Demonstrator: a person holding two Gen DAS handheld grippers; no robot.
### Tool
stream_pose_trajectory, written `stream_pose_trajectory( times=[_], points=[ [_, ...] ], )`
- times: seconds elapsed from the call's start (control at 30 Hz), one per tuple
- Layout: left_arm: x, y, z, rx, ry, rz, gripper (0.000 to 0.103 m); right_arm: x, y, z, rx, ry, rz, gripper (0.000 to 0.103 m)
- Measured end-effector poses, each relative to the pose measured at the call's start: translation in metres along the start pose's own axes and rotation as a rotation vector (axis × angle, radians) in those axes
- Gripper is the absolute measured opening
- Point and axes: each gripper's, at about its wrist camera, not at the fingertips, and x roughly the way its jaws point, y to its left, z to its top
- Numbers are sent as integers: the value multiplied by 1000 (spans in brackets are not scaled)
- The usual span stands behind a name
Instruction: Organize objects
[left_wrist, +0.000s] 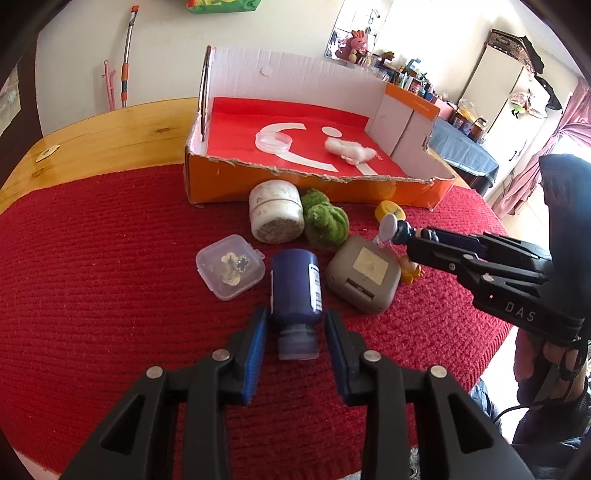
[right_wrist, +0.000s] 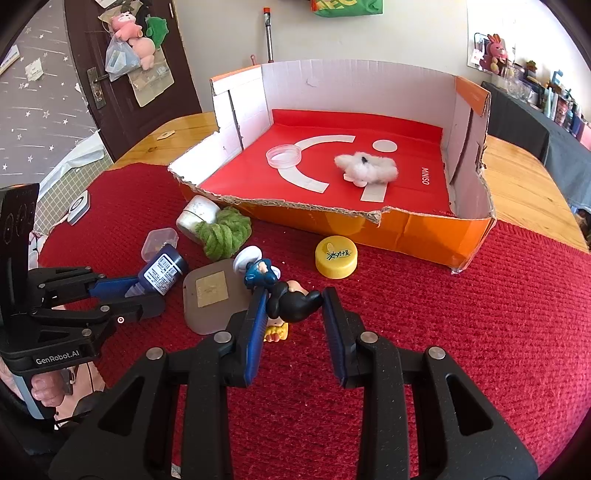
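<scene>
Two claws worked the pile at once. In the left wrist view, the left claw (left_wrist: 295, 334) straddled the blue bottle (left_wrist: 295, 286), which lay on the red knitted mat (left_wrist: 110, 258) at lower centre, its long axis running straight up the frame, cap end between the pads; the jaws stood narrowly apart, clear of it (a gap showed on both sides). The right claw (right_wrist: 293, 302) was clamped on a black-headed figurine (right_wrist: 291, 299). The orange cardboard box (left_wrist: 314, 188) lay beyond, at upper centre. Dark blue, label along one side, the bottle had a translucent cap.
</scene>
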Motion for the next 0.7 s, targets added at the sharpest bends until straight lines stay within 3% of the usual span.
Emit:
stream_pose_trajectory(
  times=[0.13, 0.7],
  points=[
    [1, 1, 3, -5, 4, 7, 29, 0, 0, 0, 1, 0, 0, 29],
    [-10, 0, 2, -6, -54, 21, 29, -5, -2, 2, 5, -19, -6, 29]
  ],
)
